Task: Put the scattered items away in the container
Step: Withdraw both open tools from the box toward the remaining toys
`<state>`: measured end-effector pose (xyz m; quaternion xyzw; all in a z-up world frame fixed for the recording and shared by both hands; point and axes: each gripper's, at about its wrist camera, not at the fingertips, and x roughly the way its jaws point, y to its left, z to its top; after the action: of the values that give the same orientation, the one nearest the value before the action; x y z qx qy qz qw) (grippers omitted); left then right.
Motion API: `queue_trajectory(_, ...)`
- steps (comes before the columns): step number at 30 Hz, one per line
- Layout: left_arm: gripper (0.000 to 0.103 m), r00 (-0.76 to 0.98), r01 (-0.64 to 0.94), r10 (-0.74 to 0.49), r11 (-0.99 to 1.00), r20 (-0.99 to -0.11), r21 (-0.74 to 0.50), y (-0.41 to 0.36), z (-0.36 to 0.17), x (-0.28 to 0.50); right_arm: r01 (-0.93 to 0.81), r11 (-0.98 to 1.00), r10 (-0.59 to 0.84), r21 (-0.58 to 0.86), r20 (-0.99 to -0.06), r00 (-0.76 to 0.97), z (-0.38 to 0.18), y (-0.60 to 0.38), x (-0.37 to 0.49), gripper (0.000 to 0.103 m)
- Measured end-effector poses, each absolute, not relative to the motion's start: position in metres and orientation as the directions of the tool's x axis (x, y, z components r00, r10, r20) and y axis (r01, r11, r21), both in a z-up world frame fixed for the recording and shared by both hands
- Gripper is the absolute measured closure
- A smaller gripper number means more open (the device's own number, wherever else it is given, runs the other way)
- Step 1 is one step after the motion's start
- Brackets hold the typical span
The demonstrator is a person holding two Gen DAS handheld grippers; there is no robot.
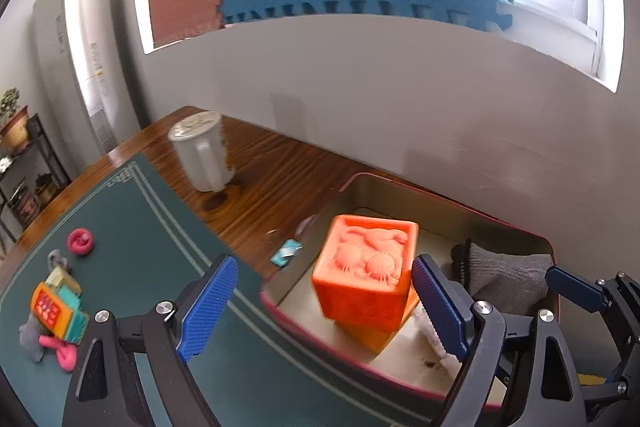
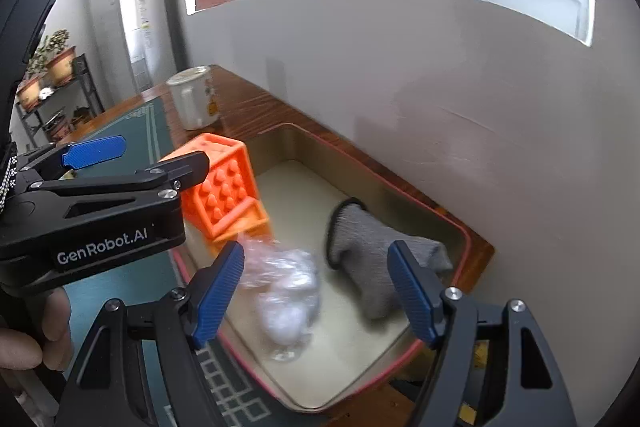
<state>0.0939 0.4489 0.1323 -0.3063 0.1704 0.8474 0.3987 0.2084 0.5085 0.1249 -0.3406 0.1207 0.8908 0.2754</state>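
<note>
Seeing both grippers over the red-rimmed container: left gripper jaws spread, orange cube between them, contact unclear from blur; right gripper jaws spread above a blurred clear plastic bundle; we note grey glove inside, toys partly hidden on the table

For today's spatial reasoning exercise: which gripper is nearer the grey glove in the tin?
Right. The right gripper hangs over the tin with the grey glove just beyond its fingertips; the left gripper frames the orange cube, further from the glove.
</note>
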Motion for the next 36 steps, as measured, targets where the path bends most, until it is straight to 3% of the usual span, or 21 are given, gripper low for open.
queue_trajectory(11, 0.012, -0.556, -0.711, 0.557, -0.703, -0.617, 0.007, 0.387, 0.151, 0.074, -0.523, -0.851, 0.376, 0.031, -0.659, -0.652, 0.133, 0.475, 0.192, 0.025)
queue_trajectory(21, 0.012, -0.598, -0.629, 0.479, -0.777, -0.643, 0.006, 0.317, 0.134, 0.052, -0.418, -0.908, 0.297, 0.031, -0.656, -0.694, 0.136, 0.422, 0.155, 0.024)
queue_trajectory(36, 0.012, -0.65, -0.385, 0.317, -0.921, -0.691, -0.06, 0.168, 0.099, -0.016, -0.264, -0.965, 0.191, -0.005, -0.702, -0.686, 0.115, 0.334, 0.071, 0.024)
